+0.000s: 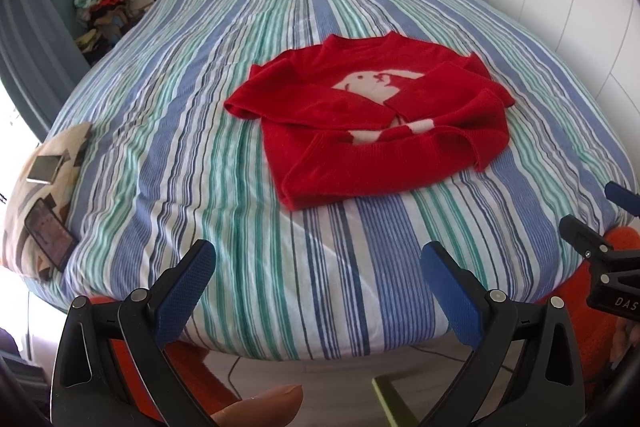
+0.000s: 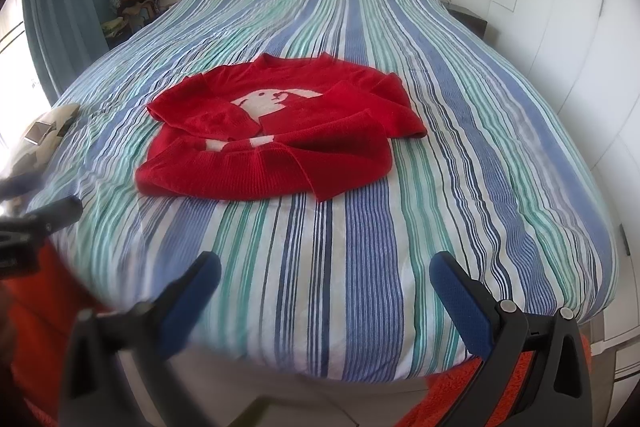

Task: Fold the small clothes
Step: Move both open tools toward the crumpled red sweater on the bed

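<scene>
- The red knitted sweater with the white animal motif (image 1: 372, 131) lies flat in the middle of the bed, on the blue, green and white striped cover (image 1: 200, 131), neckline toward the headboard and hem toward us.
- Both sleeves are crossed over its chest, so I'd say the fold is part way: arms tucked in, body not yet doubled over.
- The left tool (image 1: 316, 287), black with blue padded fingers, hangs above the foot of the bed, spread wide and holding nothing.
- The right tool (image 2: 324, 291) hangs there too, spread the same, also holding nothing, well apart from the garment.
- My guess is that both are held back and open so they can reach in together for the hem.
- The knit looks thick and soft, so it may sag unless both corners are pinched evenly.
- Off on the left edge, a patterned cushion (image 1: 48, 195) carries two phones (image 1: 50, 231), clear of the folding area.
</scene>
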### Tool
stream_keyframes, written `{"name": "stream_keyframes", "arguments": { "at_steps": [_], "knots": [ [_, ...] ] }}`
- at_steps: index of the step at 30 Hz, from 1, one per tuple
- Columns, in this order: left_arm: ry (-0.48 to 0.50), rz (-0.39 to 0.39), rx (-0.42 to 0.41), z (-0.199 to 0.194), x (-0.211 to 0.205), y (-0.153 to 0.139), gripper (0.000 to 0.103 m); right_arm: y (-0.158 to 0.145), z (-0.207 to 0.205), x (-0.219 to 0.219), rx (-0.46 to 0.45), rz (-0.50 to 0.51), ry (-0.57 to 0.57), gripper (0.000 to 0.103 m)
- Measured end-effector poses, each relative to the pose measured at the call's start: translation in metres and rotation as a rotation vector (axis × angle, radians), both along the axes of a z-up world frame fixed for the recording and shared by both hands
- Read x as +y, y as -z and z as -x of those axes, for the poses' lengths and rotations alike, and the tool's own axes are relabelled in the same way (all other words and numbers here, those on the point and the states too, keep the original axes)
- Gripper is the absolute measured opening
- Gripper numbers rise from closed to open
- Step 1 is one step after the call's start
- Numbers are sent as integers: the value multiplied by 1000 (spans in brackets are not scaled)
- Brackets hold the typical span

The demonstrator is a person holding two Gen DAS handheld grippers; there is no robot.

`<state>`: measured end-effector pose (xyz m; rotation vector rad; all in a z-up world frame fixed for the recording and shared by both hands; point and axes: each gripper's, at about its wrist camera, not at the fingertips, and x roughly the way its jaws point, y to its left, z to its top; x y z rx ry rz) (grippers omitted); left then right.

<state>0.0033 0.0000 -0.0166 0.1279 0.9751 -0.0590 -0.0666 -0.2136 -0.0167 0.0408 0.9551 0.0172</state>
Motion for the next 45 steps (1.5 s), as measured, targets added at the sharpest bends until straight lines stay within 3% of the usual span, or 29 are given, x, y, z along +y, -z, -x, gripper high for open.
{"name": "stream_keyframes", "arguments": {
  "at_steps": [45],
  "knots": [
    [-8,11,27,1,1,3,102,4,1,8,20,-2,0,103]
  ]
}}
